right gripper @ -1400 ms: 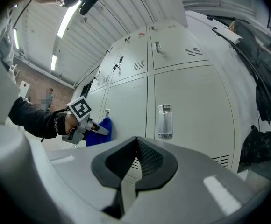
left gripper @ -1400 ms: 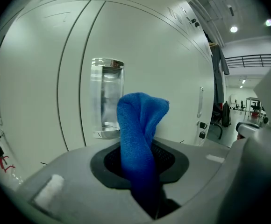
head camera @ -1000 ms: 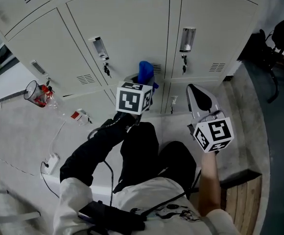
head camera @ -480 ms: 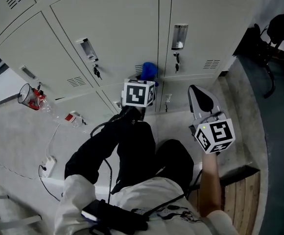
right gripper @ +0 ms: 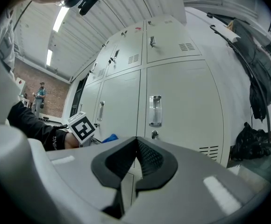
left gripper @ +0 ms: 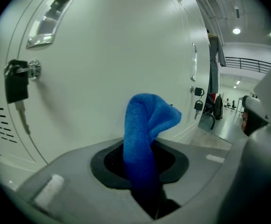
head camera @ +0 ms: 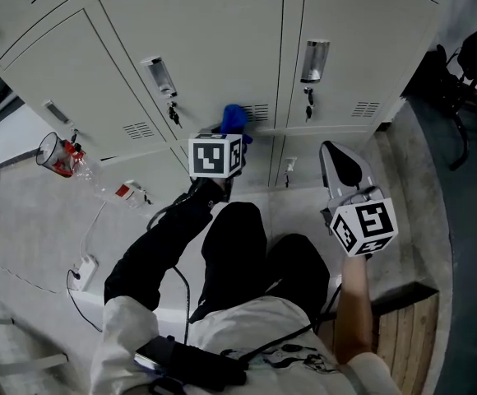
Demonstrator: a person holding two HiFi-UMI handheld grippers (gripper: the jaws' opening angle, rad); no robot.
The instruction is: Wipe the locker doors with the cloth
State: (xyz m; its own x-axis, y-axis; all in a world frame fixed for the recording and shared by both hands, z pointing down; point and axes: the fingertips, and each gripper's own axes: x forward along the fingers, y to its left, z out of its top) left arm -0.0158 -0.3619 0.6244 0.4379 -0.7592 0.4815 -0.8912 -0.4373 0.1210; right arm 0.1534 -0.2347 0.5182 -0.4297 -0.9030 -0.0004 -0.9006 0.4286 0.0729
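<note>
A blue cloth (head camera: 233,120) (left gripper: 147,134) stands up out of my left gripper (head camera: 222,142) (left gripper: 142,181), whose jaws are shut on it. The cloth's top touches or nearly touches a pale grey locker door (head camera: 210,52) (left gripper: 107,69) close to its vent slots. My right gripper (head camera: 341,167) (right gripper: 126,190) hangs lower and to the right, shut and empty, facing another locker door (right gripper: 173,111) from a distance. In the right gripper view the left gripper's marker cube (right gripper: 82,126) and a bit of the blue cloth (right gripper: 110,137) show at left.
Keys hang in the door locks (head camera: 173,113) (head camera: 308,105) (left gripper: 16,80). A wire basket with red items (head camera: 62,155) and a cable with a plug (head camera: 86,270) lie on the floor at left. A wooden step (head camera: 403,336) is at right. My legs (head camera: 238,253) reach toward the lockers.
The left gripper with the cloth has shifted left and slightly up across the locker door over the last second. The right gripper has barely moved.
</note>
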